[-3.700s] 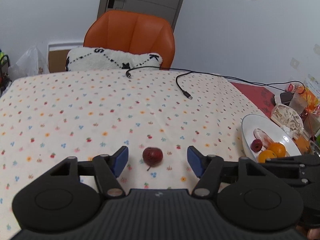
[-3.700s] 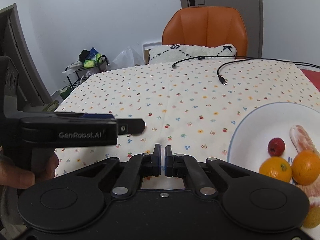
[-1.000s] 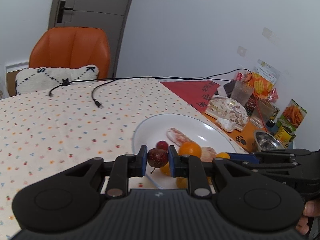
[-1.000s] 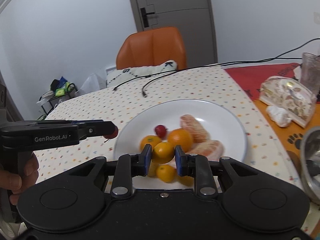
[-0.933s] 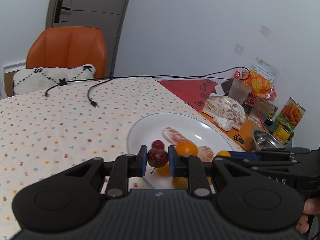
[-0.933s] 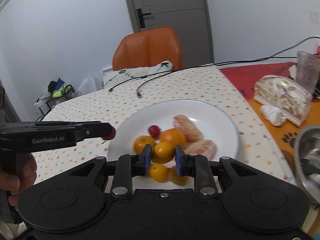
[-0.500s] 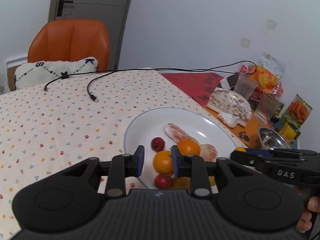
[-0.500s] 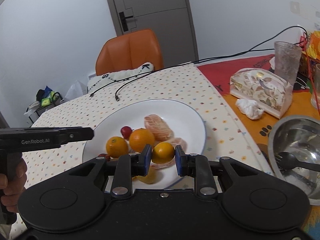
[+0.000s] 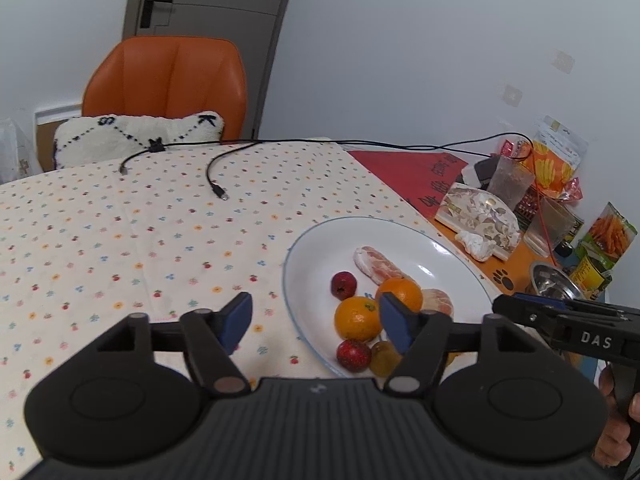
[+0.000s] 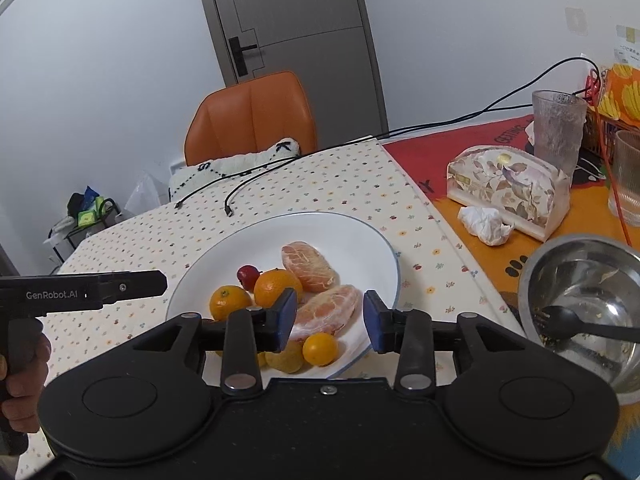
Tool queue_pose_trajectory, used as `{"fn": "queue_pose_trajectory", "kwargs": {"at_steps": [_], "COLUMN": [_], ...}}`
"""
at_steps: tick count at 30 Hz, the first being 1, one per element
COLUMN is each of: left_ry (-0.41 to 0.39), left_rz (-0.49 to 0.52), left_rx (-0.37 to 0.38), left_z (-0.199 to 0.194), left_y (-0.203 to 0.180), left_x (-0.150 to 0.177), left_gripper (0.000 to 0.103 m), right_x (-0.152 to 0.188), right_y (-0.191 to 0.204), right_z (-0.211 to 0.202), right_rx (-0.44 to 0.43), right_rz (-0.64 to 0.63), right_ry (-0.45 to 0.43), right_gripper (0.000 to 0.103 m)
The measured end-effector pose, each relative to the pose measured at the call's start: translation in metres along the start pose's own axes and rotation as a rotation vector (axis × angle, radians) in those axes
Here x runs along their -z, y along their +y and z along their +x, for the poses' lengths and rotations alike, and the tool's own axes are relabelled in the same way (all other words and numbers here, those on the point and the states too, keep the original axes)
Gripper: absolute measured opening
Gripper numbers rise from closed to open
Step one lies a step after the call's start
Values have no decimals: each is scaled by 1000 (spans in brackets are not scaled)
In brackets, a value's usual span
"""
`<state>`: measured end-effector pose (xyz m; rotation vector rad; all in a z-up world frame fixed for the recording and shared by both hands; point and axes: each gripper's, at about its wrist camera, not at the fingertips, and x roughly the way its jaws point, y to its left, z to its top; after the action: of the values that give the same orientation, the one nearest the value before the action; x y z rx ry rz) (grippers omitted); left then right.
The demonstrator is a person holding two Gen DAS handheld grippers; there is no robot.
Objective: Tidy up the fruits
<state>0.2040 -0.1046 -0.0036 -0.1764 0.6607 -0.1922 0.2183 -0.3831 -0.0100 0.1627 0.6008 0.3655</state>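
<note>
On white plate (image 10: 384,256), piled fruit (image 10: 324,312)

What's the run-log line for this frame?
left tool: open | right tool: open | fruit: all on plate | tablecloth: no fruit visible

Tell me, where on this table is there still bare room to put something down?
The dotted tablecloth is bare between the white plate and the black cables. The plate's far half is also free. Its near half is crowded with fruit, and the orange mat is packed around the metal bowl and glasses.
</note>
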Motion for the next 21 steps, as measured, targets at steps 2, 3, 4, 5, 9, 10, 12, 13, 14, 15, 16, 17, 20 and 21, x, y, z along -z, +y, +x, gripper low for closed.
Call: {"fn": "queue_pose_trajectory", "kwargs": {"at_steps": [2,3,4,5,9,10,12,13,14,15,16,17,20,21], "left_ry": [-6,-7,-8,-10,-14,-17,-22,-25,-27,-27,-27,-28,-31,-34], "left_rz": [-5,-11,-18,-24,-18,-13,-3,-2,-5,-8,-13,-19,-34,-38], "left_rx": [-17,-23,-26,-28,-42,-46,-48,-48,-46,-42,-38,-38,-51,-57], "left_z": [-4,-6,-9,-11,-23,-27,-34,-37,-41,-44,-47,-51,-61,-65], "left_y": [2,4,6,7,8,8,8,9,10,12,13,15,19,21], "left_x": [1,1,2,2,5,6,8,10,11,12,14,15,18,19], "left_gripper": [80,81,83,83,87,88,90,92,93,93,94,94,95,95], "right_x": [1,1,1,1,3,4,7,8,10,11,13,14,17,17], "right_y": [2,4,6,8,16,18,22,25,28,30,33,36,46,49], "right_z": [-3,-5,-7,-9,-18,-20,-23,-24,-26,-29,-31,-34,-42,-45], "right_rx": [5,7,7,5,-4,-3,-1,-4,-6,-7,-9,-11,-17,-19], "right_rz": [2,-2,-6,-8,-14,-16,-15,-16,-17,-18,-21,-25,-35,-40], "right_ry": [-5,-9,-12,-14,-26,-29,-29,-29,-29,-31,-33,-36,-46,-53], "right_gripper": [49,52,52,53,64,66,70,71,74,78,80,82,91,96]}}
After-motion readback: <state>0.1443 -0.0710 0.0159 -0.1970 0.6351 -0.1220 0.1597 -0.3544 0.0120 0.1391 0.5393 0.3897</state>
